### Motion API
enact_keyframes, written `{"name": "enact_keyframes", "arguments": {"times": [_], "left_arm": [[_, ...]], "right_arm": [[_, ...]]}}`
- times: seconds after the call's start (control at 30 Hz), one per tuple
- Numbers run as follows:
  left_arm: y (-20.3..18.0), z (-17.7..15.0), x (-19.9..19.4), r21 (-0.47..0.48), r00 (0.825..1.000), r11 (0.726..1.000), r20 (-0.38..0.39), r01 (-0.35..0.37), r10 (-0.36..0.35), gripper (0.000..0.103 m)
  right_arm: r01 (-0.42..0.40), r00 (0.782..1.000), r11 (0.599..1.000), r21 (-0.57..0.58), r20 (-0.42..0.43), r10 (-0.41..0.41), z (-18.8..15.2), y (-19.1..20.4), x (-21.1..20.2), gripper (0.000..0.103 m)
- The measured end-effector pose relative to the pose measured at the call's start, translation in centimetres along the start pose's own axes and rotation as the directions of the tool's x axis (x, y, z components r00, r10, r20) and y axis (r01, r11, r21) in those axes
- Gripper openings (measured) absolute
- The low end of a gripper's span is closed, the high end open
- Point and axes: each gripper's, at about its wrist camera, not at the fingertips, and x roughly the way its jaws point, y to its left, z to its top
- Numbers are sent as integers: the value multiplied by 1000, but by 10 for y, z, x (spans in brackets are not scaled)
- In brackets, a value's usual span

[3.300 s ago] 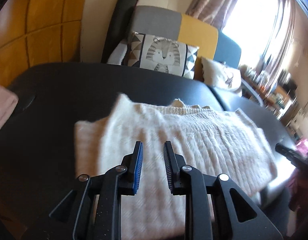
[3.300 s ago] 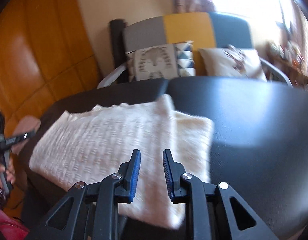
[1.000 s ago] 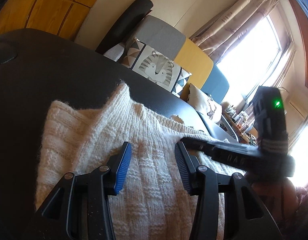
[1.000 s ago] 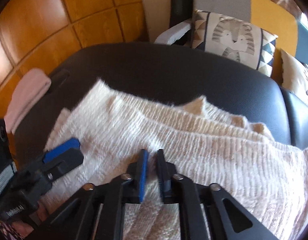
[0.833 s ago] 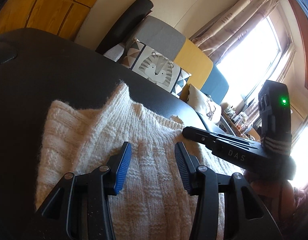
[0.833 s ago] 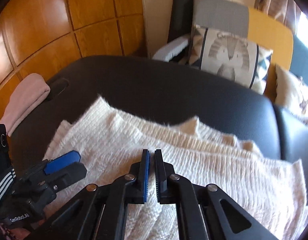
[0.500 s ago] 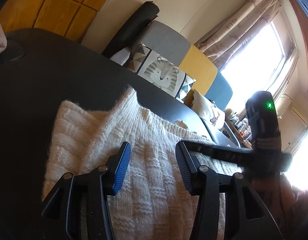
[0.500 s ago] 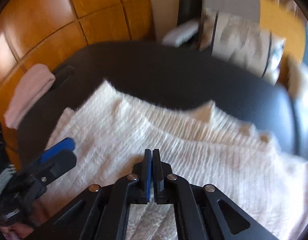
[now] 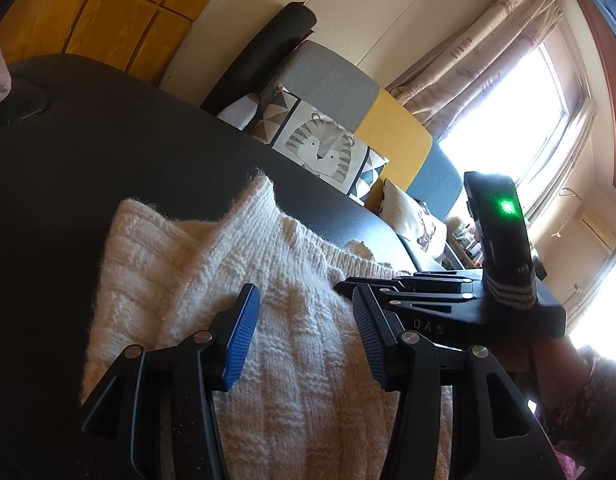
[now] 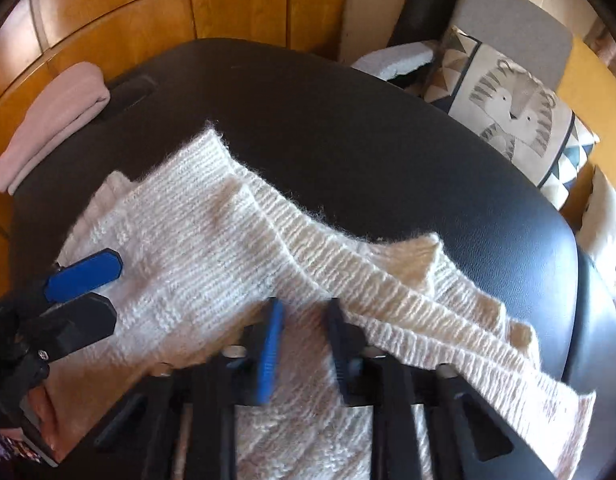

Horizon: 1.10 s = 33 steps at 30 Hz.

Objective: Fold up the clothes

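Cream knitted sweater [image 10: 244,248] lies in several stacked layers across the near half of the black padded surface [image 10: 348,112], ribbed edges stepping toward the far right. Which stage of the folding this is, I cannot tell.

Left hand-held gripper [image 9: 304,336] hovers over the near left part of the sweater, jaws spread, gripping nothing; likely poised to pin or pinch the top layer. Right hand-held gripper [image 10: 304,340] sits low over the middle of the sweater, jaws apart with knit showing between them, blurred, nothing clamped.

Edges: far ribbed hem is staggered, one corner peaks at far left.

Room: bare black padding lies far and right of the sweater. A folded pink cloth [image 10: 52,120] lies at the far left edge, well apart. Tiger cushion [image 10: 512,108] sits beyond the surface.
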Motion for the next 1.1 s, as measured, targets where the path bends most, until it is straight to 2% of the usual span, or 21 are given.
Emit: {"name": "enact_keyframes", "arguments": {"times": [0.13, 0.23, 0.3, 0.37, 0.4, 0.43, 0.47, 0.53, 0.6, 0.67, 0.77, 0.83, 1.0, 1.1], "left_arm": [[-2, 1, -1, -5, 1000, 1000, -9, -18, 18, 52], [-5, 5, -3, -25, 999, 999, -36, -34, 33, 52], [-6, 8, -10, -55, 999, 998, -26, -32, 31, 52], [-1, 9, -14, -105, 1000, 994, -19, -25, 23, 60], [1, 9, -13, -124, 1000, 992, -19, -19, 17, 63], [4, 7, -12, -130, 1000, 991, -15, -15, 14, 63], [6, 6, -11, -136, 1000, 991, -12, -12, 10, 63], [6, 2, -11, -123, 1000, 992, 2, -9, 10, 63], [-2, -3, -12, -61, 999, 998, 22, -34, 36, 64], [-8, -5, -10, -18, 999, 999, 15, -45, 45, 69], [-7, -6, -11, -19, 1000, 1000, 23, -20, 20, 71], [-5, -7, -12, -26, 1000, 1000, 28, -6, 6, 71], [-7, -7, -11, -20, 1000, 1000, 25, -2, 2, 72], [-8, -7, -11, -15, 1000, 1000, 24, -2, 2, 72]], "right_arm": [[61, 997, 998, -26, 44, -60, -5, 10, -7, 2], [45, 993, 999, 5, 109, -45, -4, 5, -17, 0], [33, 988, 999, 25, 152, -36, -3, 1, -24, 0], [5, 982, 999, 42, 190, -13, -2, -3, -31, 0], [-74, 980, 996, 44, 188, 65, 1, -8, -30, 3], [-147, 976, 987, 57, 169, 136, 5, -15, -28, 9], [-207, 970, 976, 74, 146, 195, 11, -23, -25, 24], [-274, 956, 959, 70, 124, 265, 22, -38, -21, 24], [-322, 944, 947, 21, 81, 319, 33, -45, -20, 24], [-371, 928, 928, -39, 15, 371, 44, -50, -15, 25], [-427, 901, 902, -67, -117, 418, 53, -52, -6, 25], [-420, 900, 904, -79, -163, 404, 57, -58, 5, 25], [-515, 828, 852, -100, -316, 463, 55, -62, 24, 25], [-541, 809, 825, -164, -369, 457, 54, -57, 24, 25]]}}
